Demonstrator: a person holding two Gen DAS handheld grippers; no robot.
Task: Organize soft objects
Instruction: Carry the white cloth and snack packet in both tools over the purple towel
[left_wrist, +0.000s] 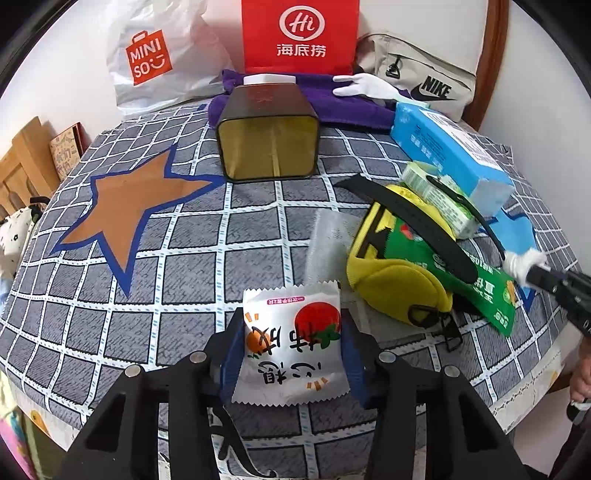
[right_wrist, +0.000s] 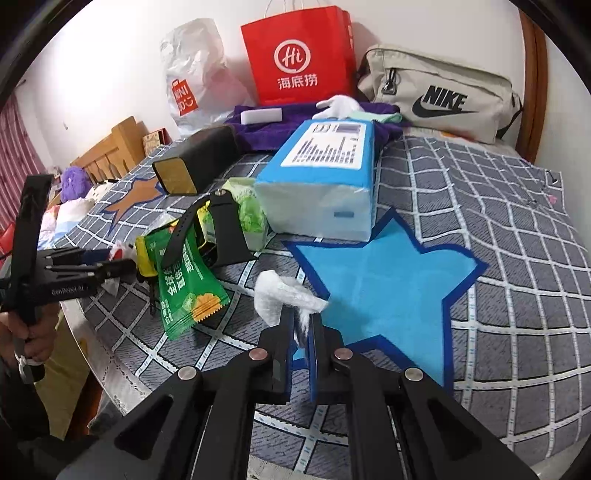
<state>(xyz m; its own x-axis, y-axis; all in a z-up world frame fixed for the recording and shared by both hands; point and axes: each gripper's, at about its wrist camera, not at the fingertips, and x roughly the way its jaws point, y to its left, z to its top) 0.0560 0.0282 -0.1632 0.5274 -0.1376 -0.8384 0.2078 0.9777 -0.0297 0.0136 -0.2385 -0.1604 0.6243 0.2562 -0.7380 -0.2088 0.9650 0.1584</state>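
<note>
A: Grey checked bedcover as the surface. Orange-brown star printed left of the black tin, blue star printed well to its right. White wall behind, wooden furniture far left of the tin.

B: Tin itself?

A: On its side, open gold-lined end toward the left camera.

B: Task items, fingers?

A: White snack packet in front of the tin, nearest the camera, pinched by its sides between the blue pads of the left gripper, fingers partly spread. White cotton wad well right of the tin, over the blue star's edge, clamped in the right gripper, fingers almost together.

B: Hidden or unclear?

A: Packet resting on the cover or lifted: cannot tell. White block behind the tin, only its top edge clear in the left view. Yellow pouch partly covered. Person cut off by the frame, just a hand on the left gripper's handle.

B: Clutter?

A: Behind the tin: purple cloth, white glove on it, red paper bag, white plastic bag, beige Nike bag. Right of the tin: blue tissue pack, light green packet, then black strap and green sachet across the pouch. Grey-white sachet flat between tin and snack packet.
</note>
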